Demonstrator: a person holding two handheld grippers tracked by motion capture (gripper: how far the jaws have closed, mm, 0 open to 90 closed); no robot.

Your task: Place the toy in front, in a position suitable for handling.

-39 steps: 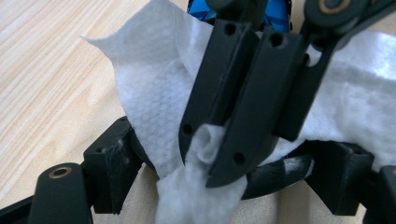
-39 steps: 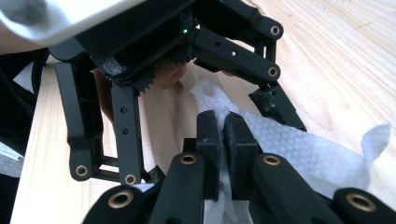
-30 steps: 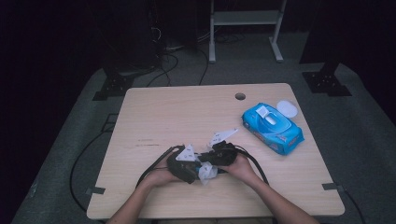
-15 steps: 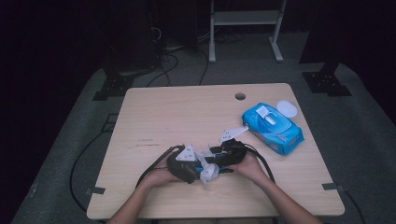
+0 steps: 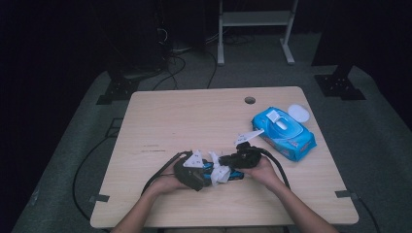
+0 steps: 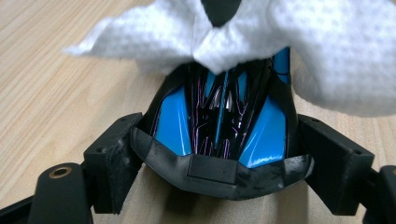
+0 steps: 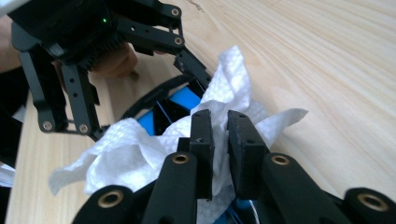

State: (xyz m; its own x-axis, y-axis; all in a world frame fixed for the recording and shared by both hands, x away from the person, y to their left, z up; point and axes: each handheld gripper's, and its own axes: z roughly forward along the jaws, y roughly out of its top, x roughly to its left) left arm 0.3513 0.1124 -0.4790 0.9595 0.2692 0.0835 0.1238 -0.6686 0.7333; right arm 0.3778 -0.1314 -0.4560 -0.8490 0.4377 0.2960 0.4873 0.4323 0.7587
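Light wooden table (image 5: 194,116), grey carpet floor (image 5: 73,145), white shelf frame (image 5: 255,19), dark room

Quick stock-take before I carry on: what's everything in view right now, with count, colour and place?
toy car: 1, blue and black, near table edge, clamped by the left gripper
wipe: 1, white, draped over the toy car, pinched by the right gripper
wipes pack: 1, blue, right side of table, flap open
round lid: 1, white, just behind the wipes pack
table: 1, light wood, with a small hole near the far edge
stand: 1, white, on the floor beyond the table
left gripper: 1, black, jaws on the toy car's sides
right gripper: 1, black, jaws just closing on the wipe
hands: 2, at the near edge, one on each gripper
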